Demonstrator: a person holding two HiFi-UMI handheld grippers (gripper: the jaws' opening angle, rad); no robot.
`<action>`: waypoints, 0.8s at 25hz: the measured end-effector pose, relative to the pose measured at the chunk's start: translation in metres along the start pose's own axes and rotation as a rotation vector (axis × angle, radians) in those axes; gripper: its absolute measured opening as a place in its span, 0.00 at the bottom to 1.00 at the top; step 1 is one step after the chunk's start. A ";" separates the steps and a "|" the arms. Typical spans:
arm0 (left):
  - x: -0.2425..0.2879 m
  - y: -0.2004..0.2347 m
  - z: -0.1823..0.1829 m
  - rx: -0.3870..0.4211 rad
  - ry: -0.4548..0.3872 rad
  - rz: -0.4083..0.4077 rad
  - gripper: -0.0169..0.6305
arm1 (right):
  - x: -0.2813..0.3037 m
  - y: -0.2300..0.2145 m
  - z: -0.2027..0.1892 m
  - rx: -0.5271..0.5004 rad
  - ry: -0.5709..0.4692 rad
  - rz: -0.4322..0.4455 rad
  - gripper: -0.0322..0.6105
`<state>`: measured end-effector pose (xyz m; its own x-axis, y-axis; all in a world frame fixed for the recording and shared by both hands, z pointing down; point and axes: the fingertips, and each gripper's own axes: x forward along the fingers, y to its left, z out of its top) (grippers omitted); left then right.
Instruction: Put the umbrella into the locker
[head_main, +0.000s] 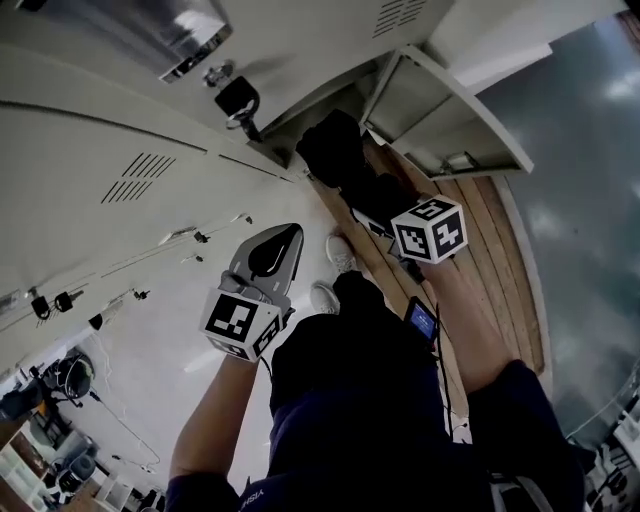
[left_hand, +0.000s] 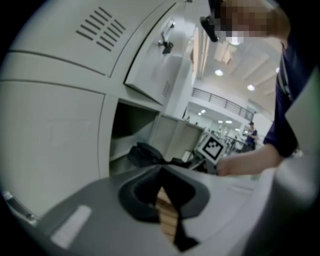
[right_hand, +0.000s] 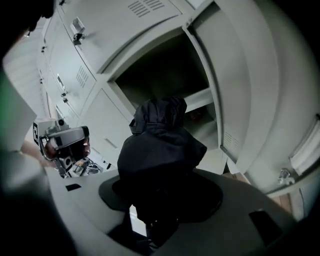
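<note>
The folded black umbrella (head_main: 338, 158) sticks forward out of my right gripper (head_main: 380, 203), which is shut on its bunched fabric. Its far end reaches the mouth of the open locker compartment (head_main: 322, 104). In the right gripper view the umbrella (right_hand: 161, 148) fills the space between the jaws of the right gripper (right_hand: 159, 197) and hides their tips, with the dark compartment (right_hand: 162, 75) just behind it. My left gripper (head_main: 284, 240) hangs left of the umbrella, jaws closed to a point with nothing in them. The left gripper view shows the left gripper (left_hand: 162, 176), the umbrella (left_hand: 145, 153) and the compartment (left_hand: 125, 131).
The compartment's grey door (head_main: 445, 105) (right_hand: 240, 100) stands swung open on the right. Closed lockers with vents and a black padlock (head_main: 238, 100) lie to the left. A wooden floor strip (head_main: 490, 250) runs below, and the person's shoes (head_main: 340, 252) stand near the lockers.
</note>
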<state>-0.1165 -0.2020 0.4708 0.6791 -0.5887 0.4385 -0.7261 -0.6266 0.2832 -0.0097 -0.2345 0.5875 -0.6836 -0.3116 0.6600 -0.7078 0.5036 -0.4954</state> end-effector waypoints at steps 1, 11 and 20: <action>0.009 0.004 -0.005 0.001 0.004 0.004 0.03 | 0.011 -0.010 -0.002 -0.018 0.011 -0.009 0.38; 0.066 0.031 -0.056 -0.010 0.056 -0.010 0.03 | 0.113 -0.086 -0.007 -0.103 0.077 -0.078 0.38; 0.099 0.055 -0.090 -0.018 0.078 -0.016 0.03 | 0.174 -0.117 0.029 -0.248 0.067 -0.153 0.38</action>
<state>-0.0991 -0.2491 0.6066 0.6807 -0.5365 0.4988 -0.7173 -0.6262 0.3054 -0.0511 -0.3714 0.7442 -0.5528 -0.3494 0.7565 -0.7314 0.6385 -0.2395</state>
